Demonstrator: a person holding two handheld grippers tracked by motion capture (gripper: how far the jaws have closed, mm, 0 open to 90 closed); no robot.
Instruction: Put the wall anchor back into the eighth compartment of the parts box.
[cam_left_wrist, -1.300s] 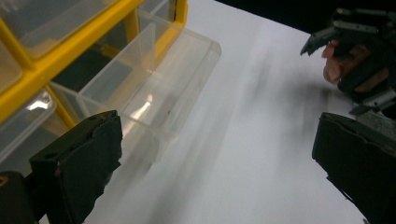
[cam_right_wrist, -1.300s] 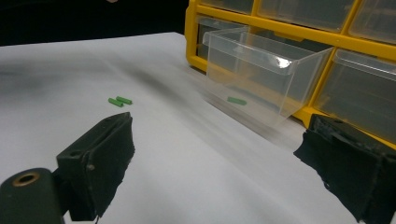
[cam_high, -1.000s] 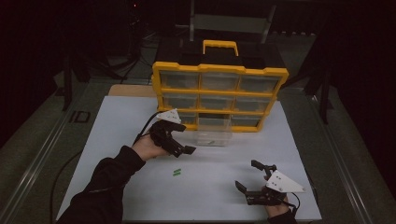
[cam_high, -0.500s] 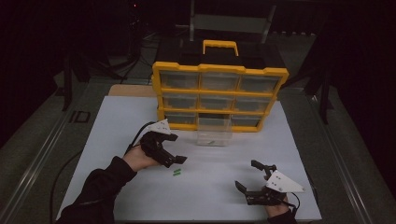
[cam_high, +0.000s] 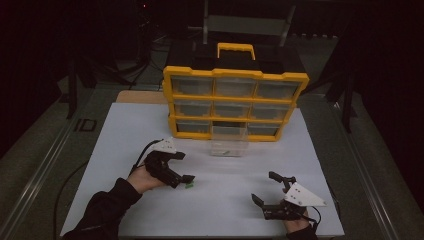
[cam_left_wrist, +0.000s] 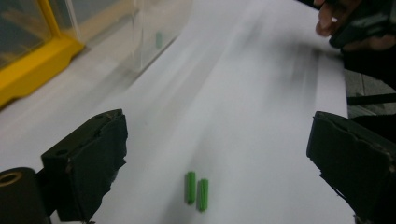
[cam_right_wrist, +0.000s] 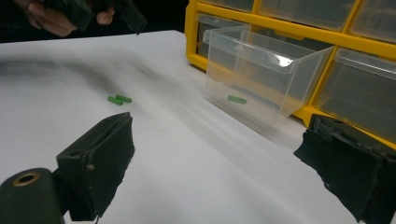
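Progress looks to us about a third made: one green peg (cam_right_wrist: 236, 99) already lies on the floor of the clear drawer (cam_high: 229, 140), and two green pegs (cam_left_wrist: 196, 188) are still out on the white sheet (cam_high: 125, 130), side by side and touching, well in front of the drawer and toward its left. The drawer itself stands pulled out on the sheet just before the yellow organizer (cam_high: 235, 102), below the empty middle slot of the bottom row.

We take the drawer as our landmark. Our left gripper (cam_high: 185, 179) is near the drawer's front left, released, its jaws spread wide with the pair of pegs lying between and just ahead of them; nothing is held. Our right gripper (cam_high: 265, 188) rests well in front of the drawer and to its right, also released and empty, its jaws facing the drawer's open top in the right gripper view.

What is left, as we judge it: close on the pegs, carry them to the drawer, drop them in, and probably slide the drawer back into its slot.
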